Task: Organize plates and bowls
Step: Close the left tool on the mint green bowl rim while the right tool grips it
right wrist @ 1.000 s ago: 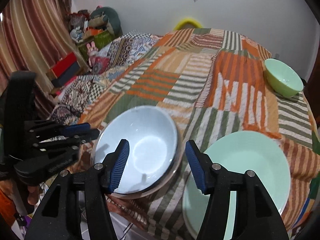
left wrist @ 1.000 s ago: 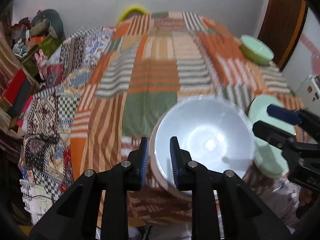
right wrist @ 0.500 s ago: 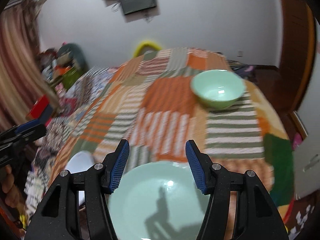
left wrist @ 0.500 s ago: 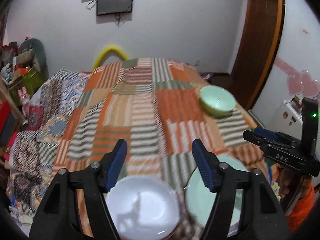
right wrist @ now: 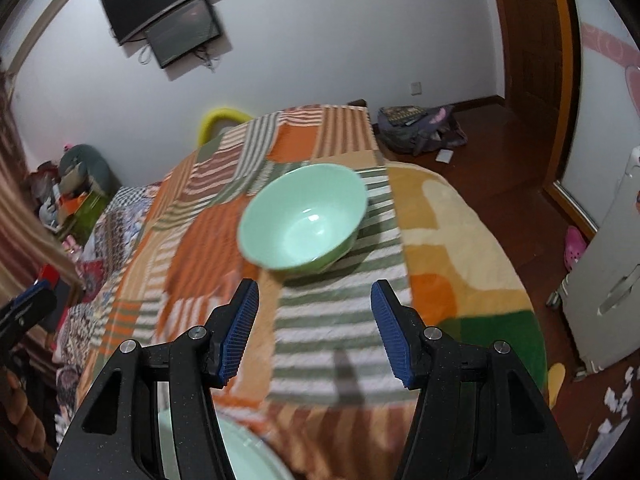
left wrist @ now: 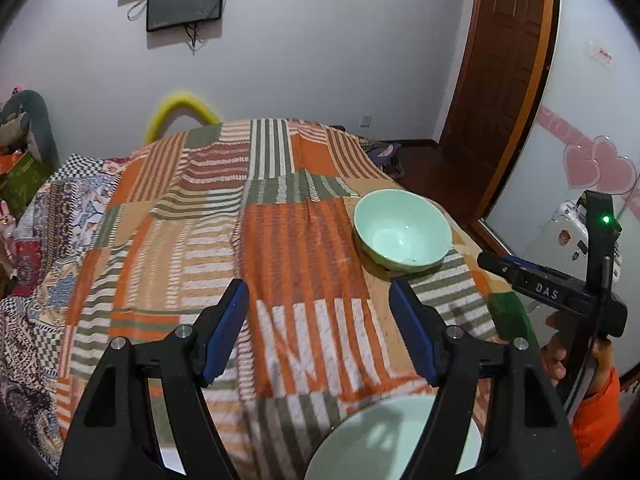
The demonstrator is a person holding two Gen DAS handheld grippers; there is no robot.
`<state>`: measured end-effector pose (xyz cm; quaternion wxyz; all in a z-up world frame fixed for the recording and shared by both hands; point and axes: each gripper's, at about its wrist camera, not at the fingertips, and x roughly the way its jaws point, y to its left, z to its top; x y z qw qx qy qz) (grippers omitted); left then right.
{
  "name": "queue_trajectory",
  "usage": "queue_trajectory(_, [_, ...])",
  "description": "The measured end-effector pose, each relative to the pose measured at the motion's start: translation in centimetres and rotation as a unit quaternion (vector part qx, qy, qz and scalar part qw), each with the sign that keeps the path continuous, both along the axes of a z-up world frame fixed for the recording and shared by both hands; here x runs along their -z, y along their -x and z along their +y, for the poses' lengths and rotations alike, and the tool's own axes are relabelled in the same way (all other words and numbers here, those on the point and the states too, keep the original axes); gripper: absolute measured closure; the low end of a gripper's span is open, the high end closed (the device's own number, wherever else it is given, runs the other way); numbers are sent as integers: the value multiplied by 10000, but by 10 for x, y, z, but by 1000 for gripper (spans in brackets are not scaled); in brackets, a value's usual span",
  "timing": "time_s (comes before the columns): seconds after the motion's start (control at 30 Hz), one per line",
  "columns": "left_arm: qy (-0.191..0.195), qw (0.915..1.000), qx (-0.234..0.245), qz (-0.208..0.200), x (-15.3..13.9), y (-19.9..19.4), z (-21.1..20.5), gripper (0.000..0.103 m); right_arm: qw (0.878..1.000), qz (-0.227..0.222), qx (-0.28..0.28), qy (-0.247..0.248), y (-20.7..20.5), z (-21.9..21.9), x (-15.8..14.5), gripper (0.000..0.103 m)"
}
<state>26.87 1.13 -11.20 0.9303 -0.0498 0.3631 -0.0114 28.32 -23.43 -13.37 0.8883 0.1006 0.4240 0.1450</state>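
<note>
A pale green bowl [left wrist: 402,232] [right wrist: 304,220] stands upright on the striped blanket, far right. My left gripper [left wrist: 318,332] hovers short of it and to its left; its jaws are opening, with only blanket between them. My right gripper [right wrist: 314,328] is open and empty, just in front of the bowl; the left wrist view shows it [left wrist: 496,262] to the bowl's right. A pale green plate [left wrist: 384,440] [right wrist: 248,460] lies under both grippers at the near edge. A sliver of the white bowl [left wrist: 172,460] shows at the bottom left.
The patchwork blanket [left wrist: 280,240] covers a bed. A wooden door [left wrist: 504,60] and a white fridge [right wrist: 600,280] stand to the right. A backpack [right wrist: 420,128] lies on the floor beyond the bed. Toys and boxes [right wrist: 76,188] crowd the left side.
My left gripper let go of the white bowl's rim and opened wide. Both grippers lifted and swung right toward the green bowl, which now looks larger. The white bowl slid almost out of view.
</note>
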Motion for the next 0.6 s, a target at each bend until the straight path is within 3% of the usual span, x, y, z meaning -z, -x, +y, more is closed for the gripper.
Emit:
queue_trajectory(0.1, [23,9999,1,139,13,-23,-1,31,9999,146,45,-8,-24,0,10,49])
queue_trajectory(0.43, [-4,9982,36,597,55,-70,-1,31,9964,834,2,-152,-83,3,53,81])
queue_trajectory(0.6, [91,9972,66,740,69,-83,-4,31,9972,717,-172,-74,-80,6,53,86])
